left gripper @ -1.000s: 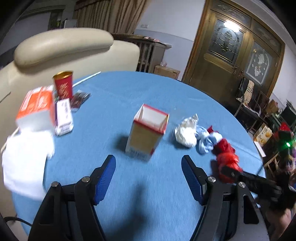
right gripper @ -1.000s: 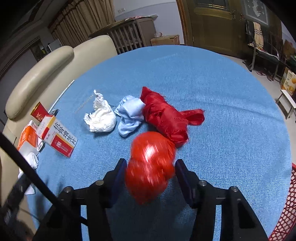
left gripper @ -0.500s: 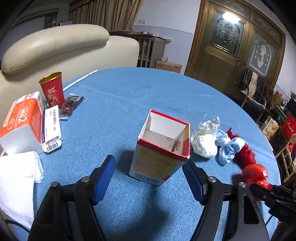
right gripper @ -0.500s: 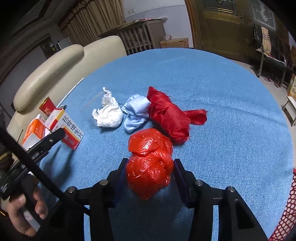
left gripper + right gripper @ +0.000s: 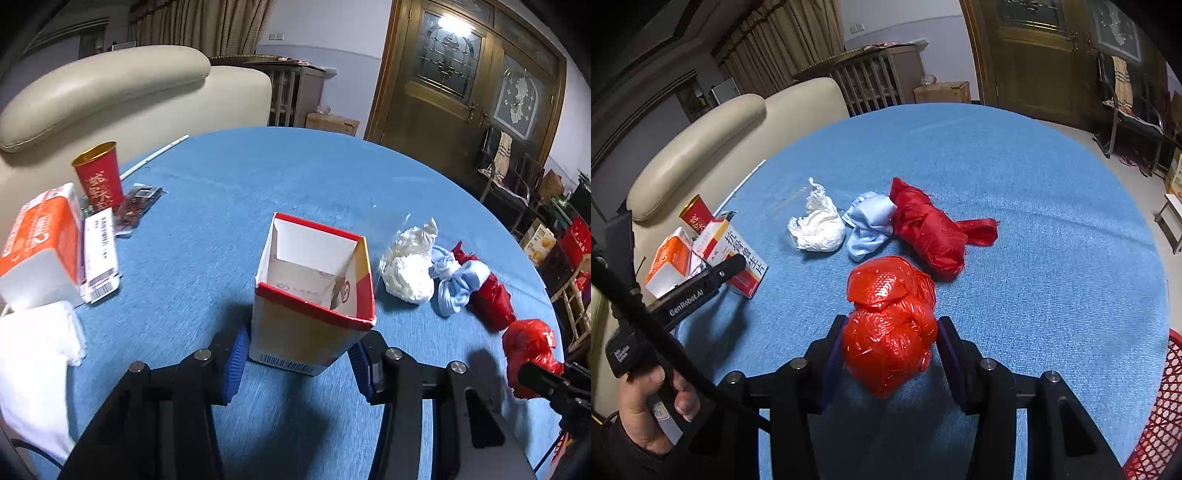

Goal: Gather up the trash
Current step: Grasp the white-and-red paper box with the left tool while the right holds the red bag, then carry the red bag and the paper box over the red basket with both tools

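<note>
My left gripper is closed around the base of an open-topped red and yellow carton standing on the blue table; its blue pads touch both sides. My right gripper is shut on a crumpled red plastic bag, also seen at the right in the left wrist view. On the table lie a white crumpled wad, a light blue cloth and a red fabric bundle. The carton and left gripper show at the left in the right wrist view.
At the table's left edge stand a red paper cup, an orange tissue pack, a white box, a dark wrapper and white napkins. A cream sofa is behind. A red mesh basket sits at lower right.
My left gripper moved forward to the carton and closed on its base. My right gripper kept its hold on the red bag, with little movement.
</note>
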